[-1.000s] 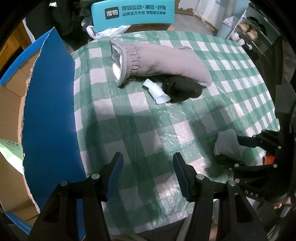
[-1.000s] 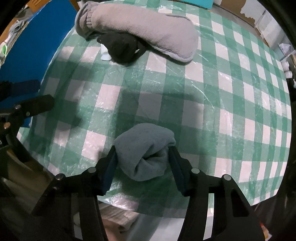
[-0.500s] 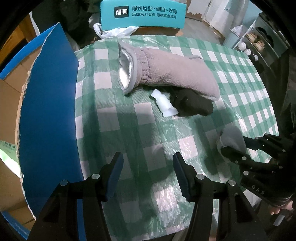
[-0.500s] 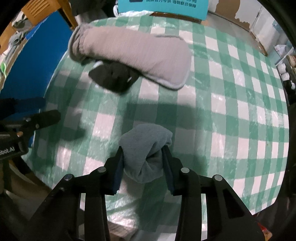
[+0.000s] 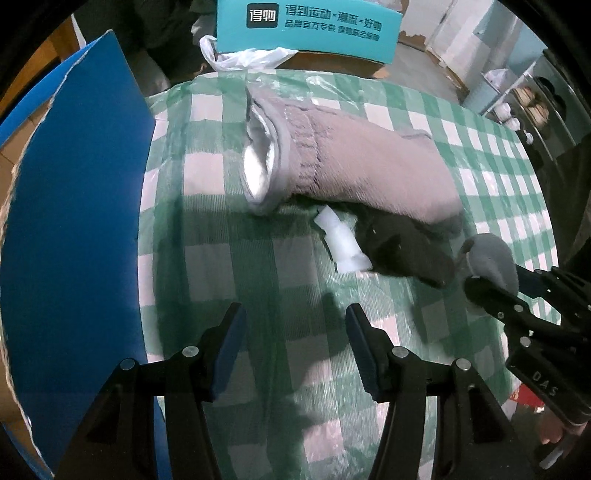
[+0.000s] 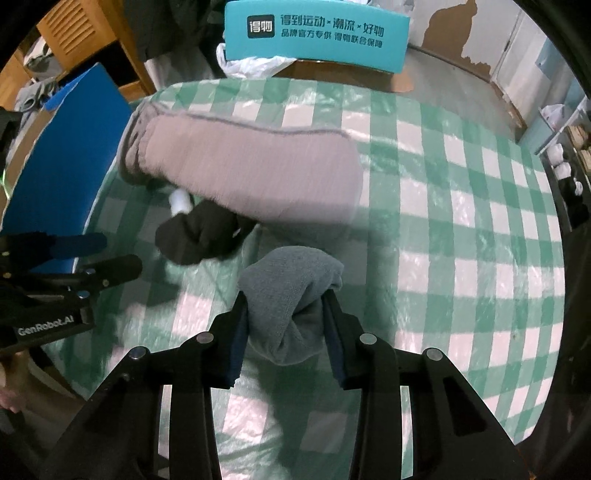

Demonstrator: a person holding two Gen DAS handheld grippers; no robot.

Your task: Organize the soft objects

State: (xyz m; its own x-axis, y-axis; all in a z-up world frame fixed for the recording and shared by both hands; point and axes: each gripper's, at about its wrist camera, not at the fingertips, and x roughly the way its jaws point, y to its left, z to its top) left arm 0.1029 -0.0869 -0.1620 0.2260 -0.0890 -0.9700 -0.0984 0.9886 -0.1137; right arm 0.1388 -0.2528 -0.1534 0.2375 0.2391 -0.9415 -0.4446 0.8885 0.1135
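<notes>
Right gripper (image 6: 286, 321): jaws just drawn in, now pinching a rolled grey sock (image 6: 291, 295) from both sides. Soft, fuzzy knit, bunched into a fat lump; rounded folded end bulging up past the fingertips, looser end sagging below the pads. Long axis running roughly along the fingers, away from the camera. Held clear above the checked tablecloth (image 6: 461, 206), near its near edge.

Just beyond, on the cloth: a black sock (image 6: 201, 236), crumpled into a dark heap, no clear direction. Touching its far side, a small white plastic piece (image 6: 181, 201), partly tucked under the big grey-mauve fleece slipper sock (image 6: 258, 170). Long and flat, lying across the table left to right, ribbed cuff at the left, rounded toe at the right. From the left wrist view, cuff mouth gaping toward the left, white lining visible inside (image 5: 258, 162).

Left gripper (image 5: 293, 332): jaws spread apart, nothing between them, hovering over bare cloth on the near left side of the table.

Further out: a blue board (image 5: 74, 221) standing at the left edge; a teal box (image 6: 317, 33) with printed lettering past the far edge, white plastic bag (image 6: 251, 64) crumpled before it.
</notes>
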